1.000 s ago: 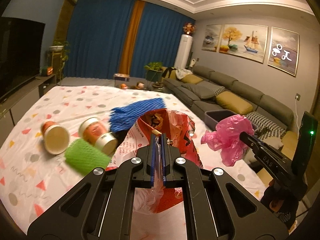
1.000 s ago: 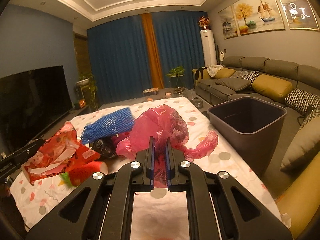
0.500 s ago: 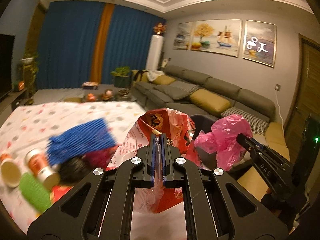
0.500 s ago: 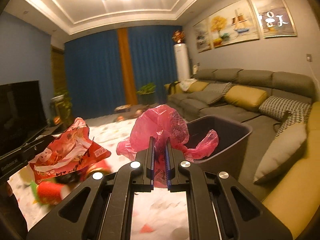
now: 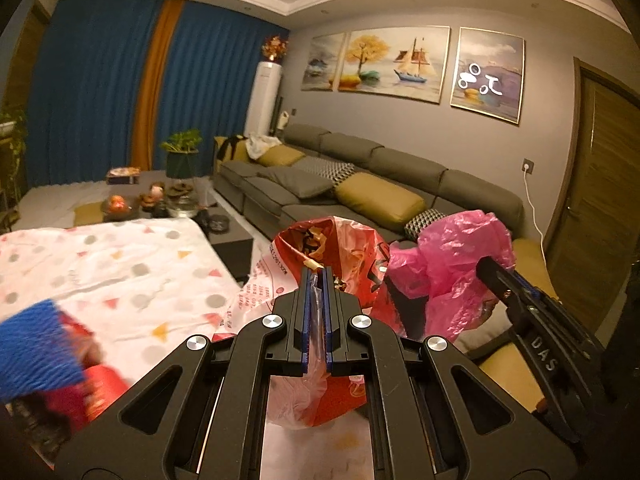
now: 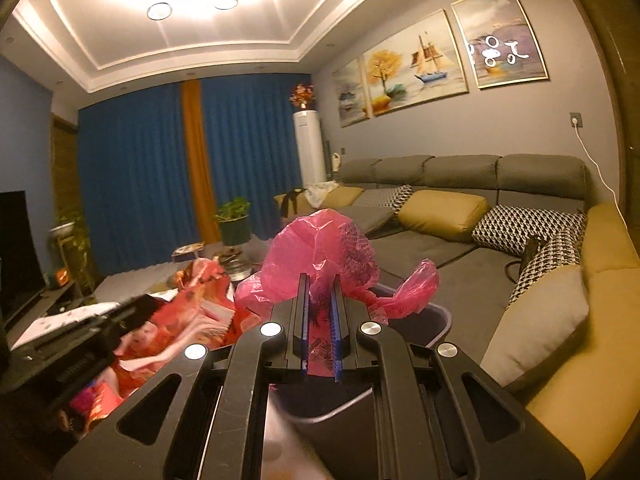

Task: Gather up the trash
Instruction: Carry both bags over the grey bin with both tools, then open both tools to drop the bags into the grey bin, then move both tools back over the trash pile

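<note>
While clamped nearly shut, left tongs (image 5: 316, 280) grip a fold of red snack wrapper (image 5: 320, 248); wrapper stands up between and ahead of the blue pads, with clear film trailing down through the gap. Seen from the right wrist view as a blurred red mass (image 6: 192, 312) at lower left, off the desk.

Right tongs (image 6: 320, 286) pinched narrow on pink plastic bag (image 6: 324, 248); bag balloons above and forward of the fingertips, one loose tail hanging to the right. Held over dark trash bin (image 6: 424, 324), whose rim shows just right of and below the tongs, its inside visible beneath the linkage. In the left wrist view, same pink bag (image 5: 452, 264) held just right of the red wrapper, close beside it; touching or apart cannot be told.

On the desk (image 5: 120, 272), covered with a white cloth of dots and triangles: blue foam net (image 5: 36, 344) at lower left, blurred, lying over red trash (image 5: 92, 392). Well apart from both tongs.

Behind: grey sofa (image 6: 460, 176) with mustard cushions, blue curtains (image 5: 92, 88).
</note>
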`<state>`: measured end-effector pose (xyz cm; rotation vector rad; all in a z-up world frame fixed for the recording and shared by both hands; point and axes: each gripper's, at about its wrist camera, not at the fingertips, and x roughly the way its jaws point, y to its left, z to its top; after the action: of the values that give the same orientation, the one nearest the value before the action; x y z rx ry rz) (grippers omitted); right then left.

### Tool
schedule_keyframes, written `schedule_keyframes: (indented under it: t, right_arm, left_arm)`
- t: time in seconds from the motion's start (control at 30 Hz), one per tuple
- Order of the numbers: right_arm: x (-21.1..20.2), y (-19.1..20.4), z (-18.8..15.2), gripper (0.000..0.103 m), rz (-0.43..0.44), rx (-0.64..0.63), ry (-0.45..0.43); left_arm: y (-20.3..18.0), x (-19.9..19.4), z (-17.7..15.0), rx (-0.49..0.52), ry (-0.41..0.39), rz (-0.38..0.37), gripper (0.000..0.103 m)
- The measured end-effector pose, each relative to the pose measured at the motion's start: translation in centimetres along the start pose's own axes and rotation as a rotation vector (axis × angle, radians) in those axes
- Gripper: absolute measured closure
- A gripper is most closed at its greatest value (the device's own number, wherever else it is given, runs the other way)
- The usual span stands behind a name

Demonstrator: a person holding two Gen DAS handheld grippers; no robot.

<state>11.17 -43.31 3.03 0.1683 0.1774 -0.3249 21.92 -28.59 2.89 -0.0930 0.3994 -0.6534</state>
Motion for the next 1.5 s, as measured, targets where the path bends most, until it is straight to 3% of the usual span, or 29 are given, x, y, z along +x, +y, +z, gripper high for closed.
schedule_keyframes:
  t: [0.37,0.9,0.97,1.07,1.27,1.5]
  right_arm:
    - [4.5,-1.0,0.2,0.093,-0.055,0.026,0.025]
    - [8.1,-1.0,-0.7,0.092,-0.054,0.019,0.1]
    - [8.3,-1.0,-0.7,0.087,-0.05,0.014,0.103]
    - [8.6,-1.4,-0.6,0.067,-0.044,0.022,0.107]
    - [8.8,-1.8,-0.7,0.062,-0.05,0.036,0.113]
    - [7.5,-2.2,-0.8,0.05,-0.06,0.052,0.102]
  left_arm:
    - [-0.6,8.1,0.2,-0.049,0.041,-0.036,0.099]
    - [0.5,12.3,-0.5,-0.094,0.13,-0.083,0.098]
    - [0.6,12.4,-0.6,-0.092,0.139,-0.096,0.098]
    - [0.8,12.8,-0.9,-0.085,0.154,-0.1,0.086]
    - [2.2,12.6,-1.4,-0.113,0.154,-0.089,0.041]
    - [3.3,10.7,-1.7,-0.132,0.123,0.007,0.017]
